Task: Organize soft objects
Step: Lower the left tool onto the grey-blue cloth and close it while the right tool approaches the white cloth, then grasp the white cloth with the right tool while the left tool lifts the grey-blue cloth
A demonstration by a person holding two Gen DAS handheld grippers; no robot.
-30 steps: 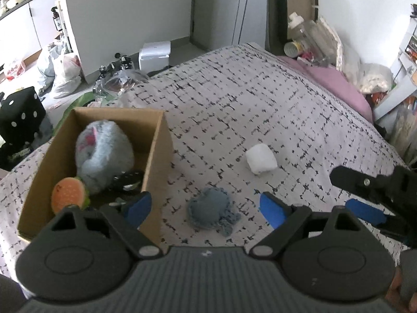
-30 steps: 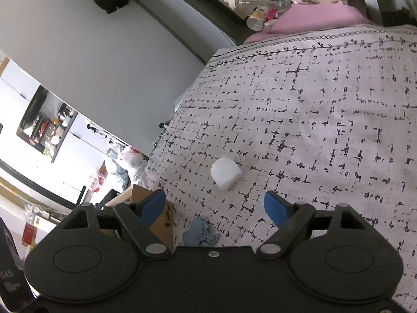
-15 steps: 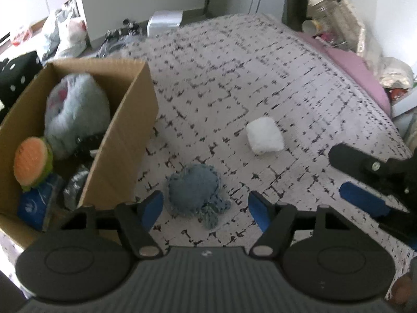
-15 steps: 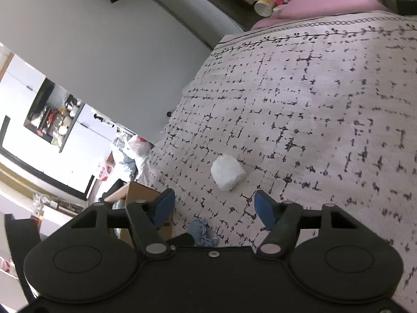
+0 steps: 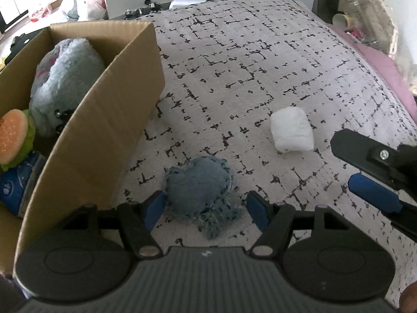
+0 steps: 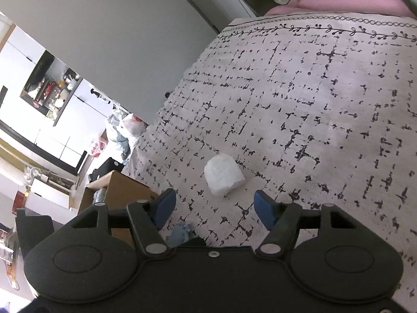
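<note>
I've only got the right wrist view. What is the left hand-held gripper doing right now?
Observer: The left hand-held gripper is open, with one finger on each side of the blue toy.
Operator: What's inside the box?
Observer: The box holds a grey plush and a burger toy.
Operator: Does the white roll touch the blue toy?
Observer: No, the white roll lies apart from it on the bedspread.

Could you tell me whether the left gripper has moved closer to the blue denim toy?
Yes: the left gripper has advanced; the blue denim toy now sits between its open fingers.
</note>
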